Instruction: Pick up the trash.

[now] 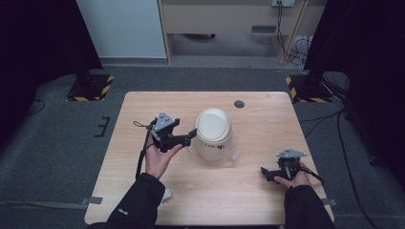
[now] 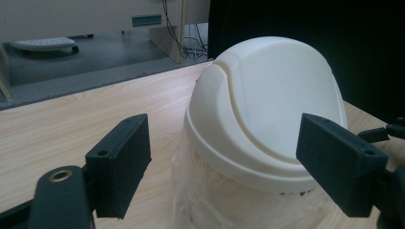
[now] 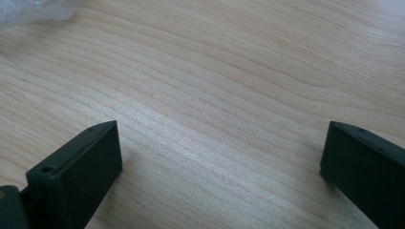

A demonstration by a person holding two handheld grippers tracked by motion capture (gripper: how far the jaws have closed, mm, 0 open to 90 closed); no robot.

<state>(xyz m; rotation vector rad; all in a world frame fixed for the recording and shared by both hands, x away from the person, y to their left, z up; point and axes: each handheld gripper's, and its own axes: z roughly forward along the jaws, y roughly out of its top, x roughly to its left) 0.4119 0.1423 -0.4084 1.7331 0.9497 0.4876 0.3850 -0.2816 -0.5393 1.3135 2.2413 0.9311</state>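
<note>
Cream swing-lid bin, lined with a clear plastic bag, stands near the middle of a light wooden table. Just to its left, the left gripper points at the domed lid, jaws spread wide and holding nothing. Well apart, near the table's front right corner, the right gripper rests low over bare wood, its jaws likewise wide apart and empty.
</note>
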